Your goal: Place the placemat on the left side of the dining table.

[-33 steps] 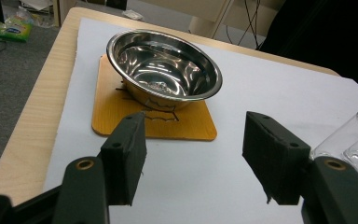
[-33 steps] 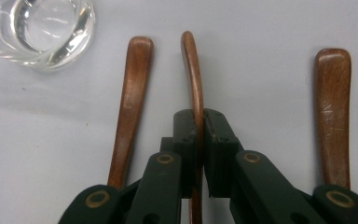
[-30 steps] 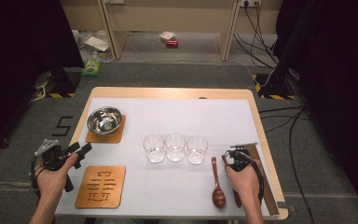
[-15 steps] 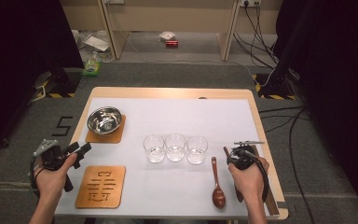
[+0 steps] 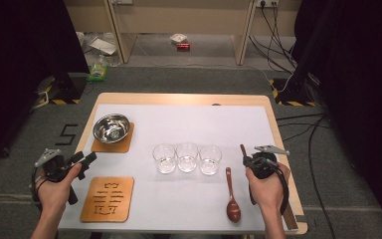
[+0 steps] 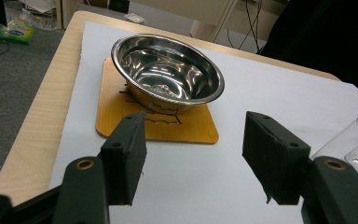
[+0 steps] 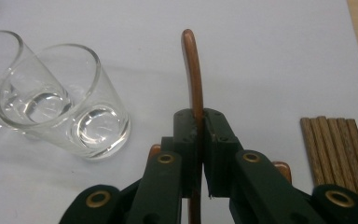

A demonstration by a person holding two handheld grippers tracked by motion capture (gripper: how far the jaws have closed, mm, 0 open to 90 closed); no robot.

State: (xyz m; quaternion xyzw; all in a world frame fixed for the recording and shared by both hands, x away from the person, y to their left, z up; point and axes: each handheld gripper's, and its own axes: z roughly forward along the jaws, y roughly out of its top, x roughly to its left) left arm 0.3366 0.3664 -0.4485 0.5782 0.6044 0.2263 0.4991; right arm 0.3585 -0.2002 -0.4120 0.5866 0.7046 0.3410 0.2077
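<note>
My right gripper (image 5: pixel 247 158) (image 7: pixel 199 125) is shut on a thin brown wooden handle (image 7: pixel 192 70) with a rounded tip, which sticks out ahead of the jaws (image 5: pixel 242 149). It hovers at the right of the white mat, just right of three empty glasses (image 5: pixel 187 156) (image 7: pixel 74 102) in a row. A dark wooden spoon (image 5: pixel 233 205) lies on the mat beside the right hand. My left gripper (image 5: pixel 85 159) (image 6: pixel 193 163) is open and empty at the table's left edge, and points at a steel bowl (image 5: pixel 112 128) (image 6: pixel 168 74) on a wooden coaster (image 6: pixel 186 131).
A second wooden coaster (image 5: pixel 108 199) with cut-out marks lies at the front left. Several wooden sticks (image 7: pixel 333 149) lie along the table's right edge (image 5: pixel 291 216). One glass rim (image 6: pixel 354 144) is at the right of the left gripper view. Cables and clutter lie on the floor beyond the table.
The right gripper has risen a little with the brown handle in its jaws, and the handle's tip now stands out ahead of the hand. The left gripper has not moved.
</note>
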